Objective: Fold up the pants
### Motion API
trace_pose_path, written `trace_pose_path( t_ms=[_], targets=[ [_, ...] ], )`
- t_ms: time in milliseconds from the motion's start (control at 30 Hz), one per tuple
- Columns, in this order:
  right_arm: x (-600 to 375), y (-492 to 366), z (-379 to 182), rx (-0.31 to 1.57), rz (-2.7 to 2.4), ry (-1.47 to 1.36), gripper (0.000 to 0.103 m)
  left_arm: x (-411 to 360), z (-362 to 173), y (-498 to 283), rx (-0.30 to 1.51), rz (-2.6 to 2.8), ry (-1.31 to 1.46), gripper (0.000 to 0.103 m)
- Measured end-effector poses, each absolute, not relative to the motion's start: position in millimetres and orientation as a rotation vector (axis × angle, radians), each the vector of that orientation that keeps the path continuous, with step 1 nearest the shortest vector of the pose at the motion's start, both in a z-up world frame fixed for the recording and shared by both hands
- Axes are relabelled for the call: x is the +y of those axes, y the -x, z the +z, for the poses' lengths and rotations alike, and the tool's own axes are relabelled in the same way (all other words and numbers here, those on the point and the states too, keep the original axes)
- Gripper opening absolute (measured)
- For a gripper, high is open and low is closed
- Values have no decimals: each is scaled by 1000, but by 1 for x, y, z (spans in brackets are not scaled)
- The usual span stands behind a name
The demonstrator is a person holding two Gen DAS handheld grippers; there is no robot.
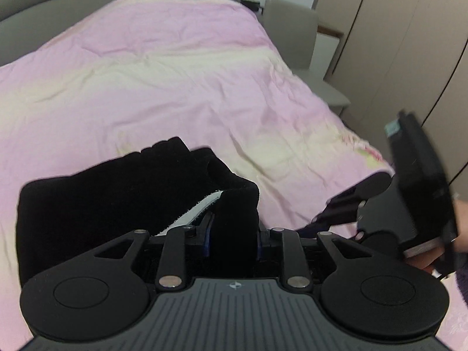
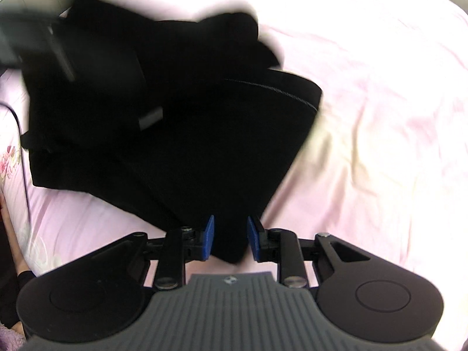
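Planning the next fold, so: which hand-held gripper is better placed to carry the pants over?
Probably left: the left hand-held gripper holds a bunched fold of the pants raised off the bedspread; the right hand-held gripper has only a low corner.

My left camera shows soft, even room light. The bed cover [image 1: 163, 67] looks a bit smeared, and the corners bend and go dark. My right camera is far too bright: the cover turns white. The black pants [image 2: 181, 122] have fuzzy edges and show no detail.
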State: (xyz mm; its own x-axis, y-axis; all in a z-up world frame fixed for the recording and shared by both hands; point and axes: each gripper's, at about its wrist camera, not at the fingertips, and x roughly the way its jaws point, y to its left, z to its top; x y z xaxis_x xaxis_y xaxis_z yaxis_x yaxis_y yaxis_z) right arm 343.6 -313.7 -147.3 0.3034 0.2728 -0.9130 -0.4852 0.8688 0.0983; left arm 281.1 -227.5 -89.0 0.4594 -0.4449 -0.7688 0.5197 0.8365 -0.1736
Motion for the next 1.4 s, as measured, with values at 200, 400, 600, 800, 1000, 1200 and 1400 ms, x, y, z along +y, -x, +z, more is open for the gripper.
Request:
trace_pose_path(
  t_ms=[200, 400, 600, 800, 1000, 1200, 1400],
  targets=[
    [-327, -348, -152, 1163, 526, 197, 22, -237, -132, -281, 1055, -658, -56, 40],
    [-335, -353, -146, 1153, 510, 196, 27, -216, -115, -281, 1100, -782, 122, 64],
    [-344, -370, -126, 1115, 465, 108, 41, -172, -85, -268, 1041, -773, 52, 67],
    [-334, -405, -110, 1094, 440, -177, 56, -104, -79, -281, 986, -509, -77, 67],
    [-318, -453, -137, 1118, 342, -356, 63, -49, -98, -306, 990, -346, -44, 67],
    [-336, -470, -171, 1178, 235, -568, 61, -25, -128, -327, 1035, -328, 66, 57],
    [-323, -470, -185, 1176, 261, -585, 37, -20, -141, -331, 1037, -346, 115, 57]
  ],
)
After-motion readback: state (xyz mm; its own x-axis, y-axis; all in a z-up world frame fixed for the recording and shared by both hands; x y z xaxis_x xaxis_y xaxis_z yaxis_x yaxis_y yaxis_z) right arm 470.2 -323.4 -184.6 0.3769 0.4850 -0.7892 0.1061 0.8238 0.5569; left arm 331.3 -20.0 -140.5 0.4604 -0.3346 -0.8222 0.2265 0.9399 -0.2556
